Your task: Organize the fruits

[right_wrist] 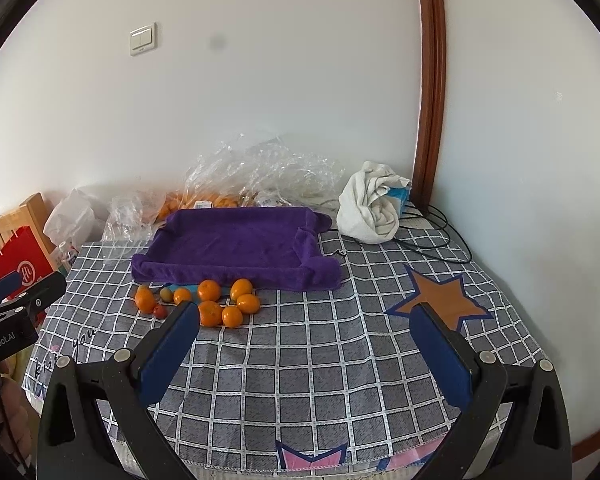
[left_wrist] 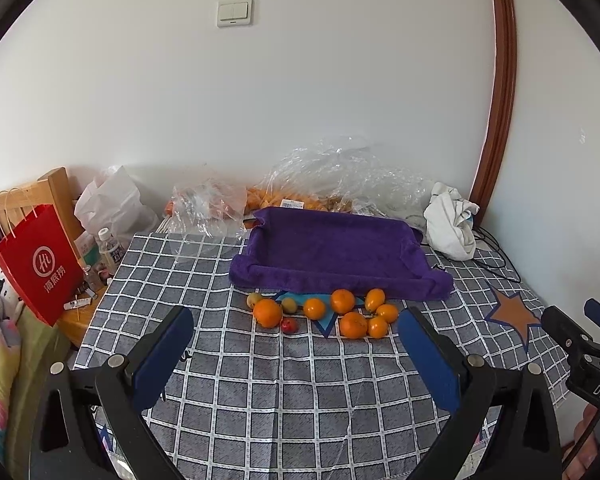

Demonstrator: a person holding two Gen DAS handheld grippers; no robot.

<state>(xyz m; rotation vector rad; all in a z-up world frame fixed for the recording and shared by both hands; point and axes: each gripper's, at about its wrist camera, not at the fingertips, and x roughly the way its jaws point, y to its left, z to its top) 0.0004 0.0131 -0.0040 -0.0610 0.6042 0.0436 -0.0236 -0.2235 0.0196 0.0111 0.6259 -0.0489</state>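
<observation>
Several oranges (left_wrist: 267,312) (right_wrist: 210,313) lie in a loose cluster on the checked tablecloth, just in front of a purple cloth-lined tray (left_wrist: 332,250) (right_wrist: 236,246). Two small greenish fruits (left_wrist: 289,305) and a small red fruit (left_wrist: 289,325) (right_wrist: 159,311) sit among them. My left gripper (left_wrist: 296,320) is open, hovering above the cloth short of the cluster. My right gripper (right_wrist: 306,312) is open too, further right, with nothing between its fingers. Each gripper shows at the edge of the other's view.
Crumpled clear plastic bags (left_wrist: 332,176) with more orange fruit lie behind the tray. A white bundled cloth (left_wrist: 452,220) (right_wrist: 374,208) and black cables sit at the back right. A red paper bag (left_wrist: 40,264), bottles and a wooden chair stand off the table's left edge.
</observation>
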